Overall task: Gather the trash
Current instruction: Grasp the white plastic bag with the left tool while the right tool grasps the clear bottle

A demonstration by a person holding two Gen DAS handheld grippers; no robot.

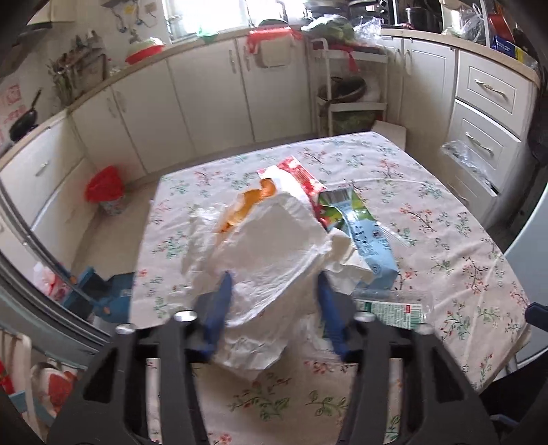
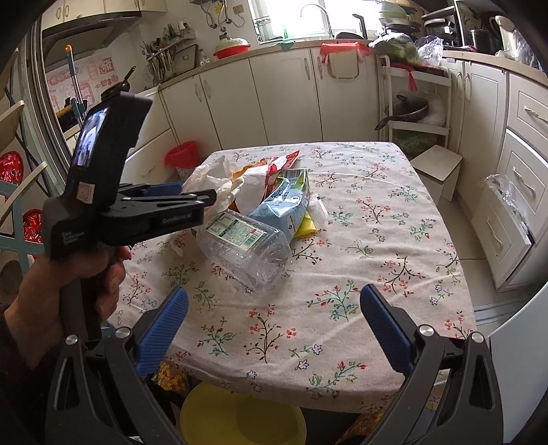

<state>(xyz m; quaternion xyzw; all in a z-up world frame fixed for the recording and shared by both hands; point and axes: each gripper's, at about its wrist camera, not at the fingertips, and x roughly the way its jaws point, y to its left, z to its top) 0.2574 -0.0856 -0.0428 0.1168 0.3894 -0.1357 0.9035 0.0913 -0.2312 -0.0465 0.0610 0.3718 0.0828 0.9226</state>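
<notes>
Both wrist views look down across the table (image 2: 342, 359), left closer to the trash (image 1: 274, 246)

The left gripper (image 2: 197, 200) body reads "Data Collection System" in small white print

Location: home kitchen | Evidence: cream base cabinets (image 2: 284, 96); sink tap (image 2: 316, 13) at window; floral-clothed table (image 2: 359, 274); frying pan (image 1: 25, 118)

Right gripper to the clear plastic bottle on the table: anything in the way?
Nothing visible. The right gripper is open over bare tablecloth, and the clear plastic bottle lies on its side straight ahead. The left gripper is off to the side at the white bag.
</notes>
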